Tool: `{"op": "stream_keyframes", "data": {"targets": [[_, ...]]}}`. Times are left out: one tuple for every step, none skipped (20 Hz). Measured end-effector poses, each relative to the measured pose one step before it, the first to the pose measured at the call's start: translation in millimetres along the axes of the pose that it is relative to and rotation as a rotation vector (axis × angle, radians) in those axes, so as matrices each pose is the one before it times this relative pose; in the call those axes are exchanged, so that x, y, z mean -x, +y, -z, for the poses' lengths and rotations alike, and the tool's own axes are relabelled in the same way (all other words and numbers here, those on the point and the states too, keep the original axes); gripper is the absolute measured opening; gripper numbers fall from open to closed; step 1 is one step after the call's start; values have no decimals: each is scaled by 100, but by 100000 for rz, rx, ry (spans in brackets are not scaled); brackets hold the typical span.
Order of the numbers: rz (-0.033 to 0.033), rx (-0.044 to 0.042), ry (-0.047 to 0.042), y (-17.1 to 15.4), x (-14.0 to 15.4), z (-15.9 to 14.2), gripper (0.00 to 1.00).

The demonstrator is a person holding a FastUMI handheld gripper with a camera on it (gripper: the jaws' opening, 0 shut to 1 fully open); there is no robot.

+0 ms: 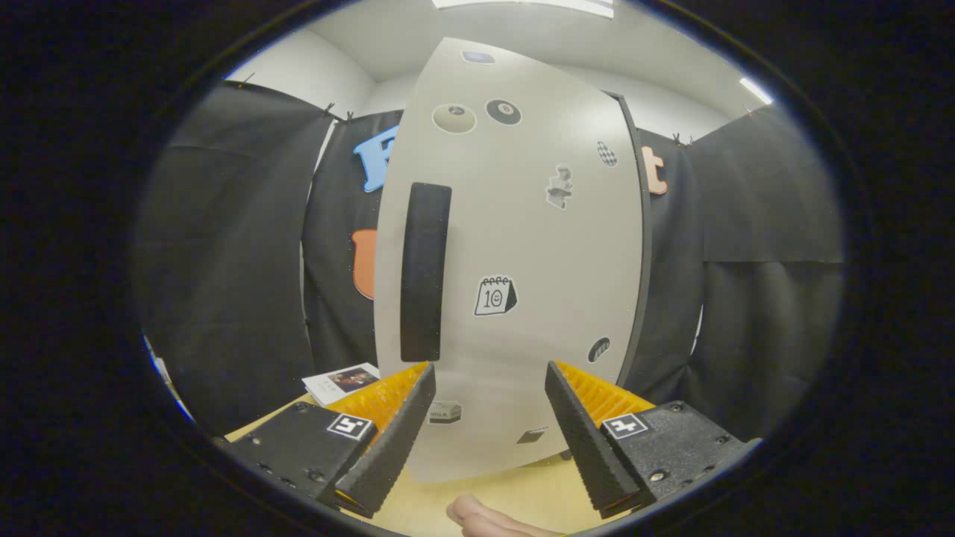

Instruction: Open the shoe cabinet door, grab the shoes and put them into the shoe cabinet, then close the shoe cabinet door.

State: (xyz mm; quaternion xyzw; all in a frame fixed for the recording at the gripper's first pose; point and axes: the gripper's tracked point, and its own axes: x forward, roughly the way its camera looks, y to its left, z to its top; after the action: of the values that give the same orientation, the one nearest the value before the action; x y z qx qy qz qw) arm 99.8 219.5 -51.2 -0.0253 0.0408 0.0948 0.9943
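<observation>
Pale grey and smooth, the tall shoe cabinet door (515,253) stands right ahead in the gripper view, dotted with small stickers and rising from the light wooden table (515,496). Down its left part runs a long black vertical handle slot (425,272), and that slot sits just above and beyond the left finger's tip.

The gripper (489,406) has its two fingers spread well apart, with nothing between them but the lower part of the door beyond; neither finger is pressing on anything. At the near edge, below the fingers, a person's fingertips (485,516) rest on the table.

Is the door shut or slightly ajar? A dark edge shows along its right side, yet I cannot tell from here whether that is a gap or just the cabinet's frame. No shoes to report in this view, and the cabinet's inside is hidden behind the door.

So which step is this? A door that looks closed, with open fingers facing it, fits two stages: the approach to pull the door open, or the moment after pushing it shut with the shoes inside. The picture does not settle it.

If the handle is the target, one finger would need to slip into that black slot. Off to the far left, a small printed booklet (342,382) lies on the table.
</observation>
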Motion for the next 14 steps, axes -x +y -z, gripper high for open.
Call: {"op": "stream_keyframes", "data": {"targets": [[1241, 97, -1076, -271, 709, -137, 98], [1687, 611, -349, -249, 743, 107, 98], [1600, 709, -658, -304, 942, -3, 98], [869, 31, -950, -227, 891, 5, 98], [-47, -285, -1012, -65, 1006, -95, 98], [-578, -574, -925, 278, 966, -15, 98], [-742, -699, -988, 89, 1041, 30, 98], [-266, -583, -1125, -142, 1018, 79, 98], [916, -781, -1766, -377, 886, 16, 98], [1651, 169, -1218, -388, 669, 176, 98], [738, 1305, -739, -197, 508, 272, 97], [-786, 1829, 239, 112, 562, 469, 98], [-1487, 268, -126, 423, 467, 376, 98], [-1762, -1698, -181, 343, 479, 305, 98]]}}
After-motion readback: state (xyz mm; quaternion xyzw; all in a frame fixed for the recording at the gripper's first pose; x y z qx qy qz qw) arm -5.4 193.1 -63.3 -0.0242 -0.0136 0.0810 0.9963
